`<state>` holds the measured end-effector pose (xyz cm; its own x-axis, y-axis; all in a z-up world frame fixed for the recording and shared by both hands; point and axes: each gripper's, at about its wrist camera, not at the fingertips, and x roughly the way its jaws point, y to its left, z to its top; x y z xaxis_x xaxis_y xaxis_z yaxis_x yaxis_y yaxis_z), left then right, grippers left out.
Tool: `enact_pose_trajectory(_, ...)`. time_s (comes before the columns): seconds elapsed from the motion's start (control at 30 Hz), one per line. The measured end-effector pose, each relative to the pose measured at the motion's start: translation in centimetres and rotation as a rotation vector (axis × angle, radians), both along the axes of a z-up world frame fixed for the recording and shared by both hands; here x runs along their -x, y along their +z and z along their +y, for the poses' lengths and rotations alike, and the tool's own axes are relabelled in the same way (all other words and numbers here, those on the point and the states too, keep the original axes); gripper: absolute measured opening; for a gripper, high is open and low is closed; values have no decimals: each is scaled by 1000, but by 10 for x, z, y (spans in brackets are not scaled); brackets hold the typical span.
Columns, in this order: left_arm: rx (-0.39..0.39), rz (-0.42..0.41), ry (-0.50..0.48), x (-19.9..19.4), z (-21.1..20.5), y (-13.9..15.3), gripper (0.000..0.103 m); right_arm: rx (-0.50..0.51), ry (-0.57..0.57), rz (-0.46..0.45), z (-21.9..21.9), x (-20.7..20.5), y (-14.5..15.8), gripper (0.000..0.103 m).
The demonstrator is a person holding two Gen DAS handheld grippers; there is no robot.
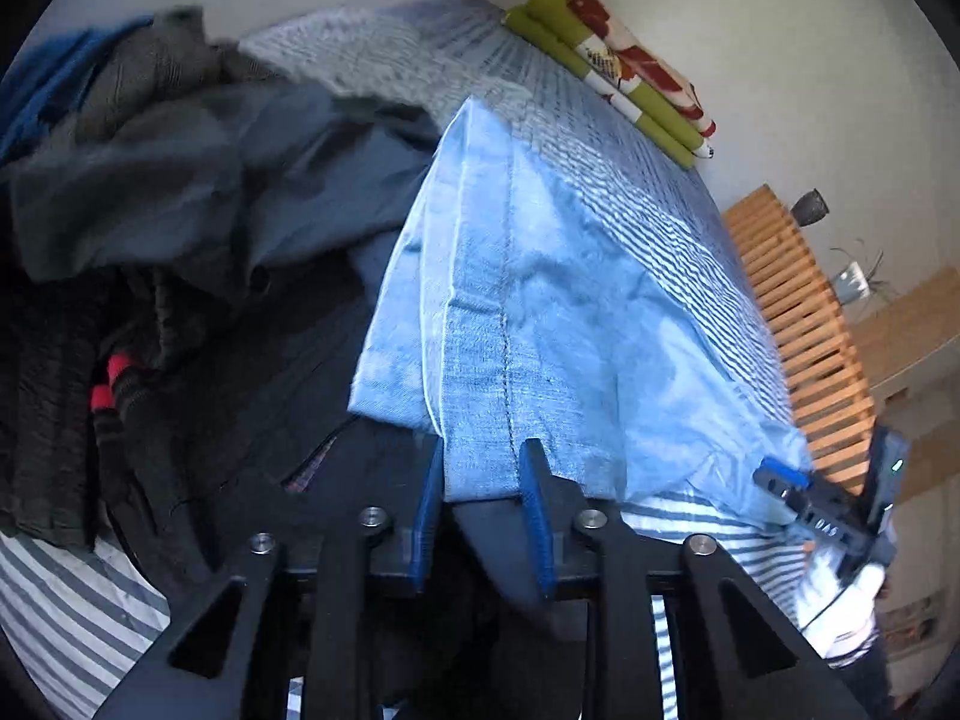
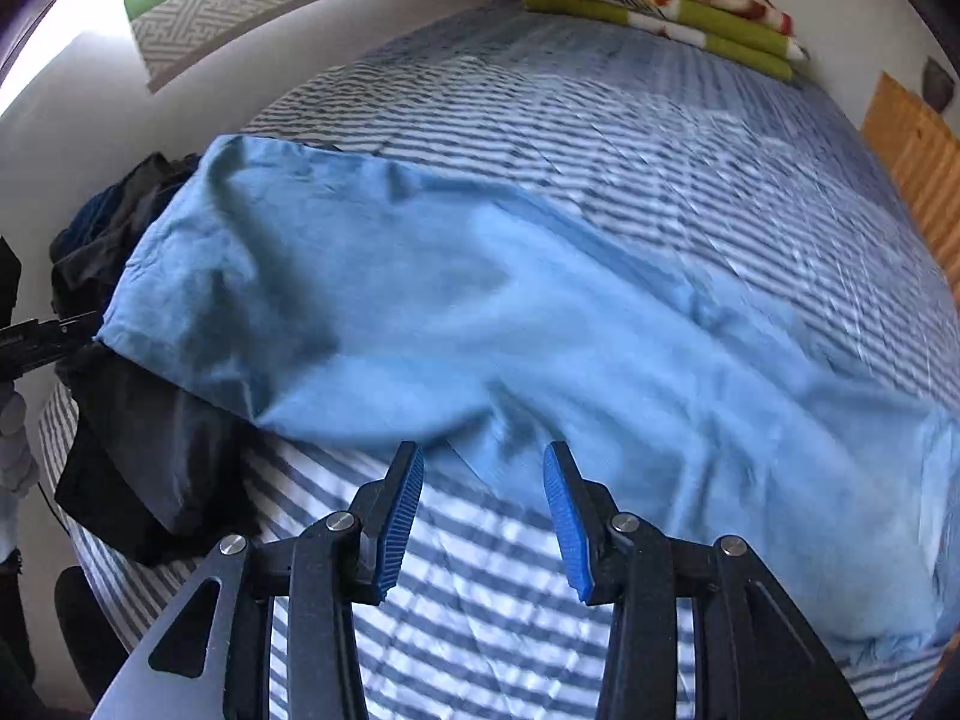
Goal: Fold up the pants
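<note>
While left tongs (image 1: 480, 462) clamp pants (image 1: 540, 312) hem, right tongs (image 2: 483, 468) hover apart above fabric.

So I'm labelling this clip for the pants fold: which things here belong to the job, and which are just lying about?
Part of the job:
- light blue pants, spread on the bed
- left gripper, shut on the pants' hem
- right gripper, open over the striped sheet

Just lying about:
- dark clothes pile
- folded green and red blanket
- wooden slats
</note>
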<state>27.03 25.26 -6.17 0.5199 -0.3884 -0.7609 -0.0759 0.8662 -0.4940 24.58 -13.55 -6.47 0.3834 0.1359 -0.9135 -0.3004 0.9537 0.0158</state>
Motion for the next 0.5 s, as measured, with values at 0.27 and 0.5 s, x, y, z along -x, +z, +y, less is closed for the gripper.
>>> enact_pose_trajectory(0.27,-118,-44,-32,-1,-18,20,7,-174,184,-2,158,-104,40,49)
enact_pose_trajectory(0.5,-108,-37,-75,2,-10,8,7,-59,193,-31,275,-192,10,49)
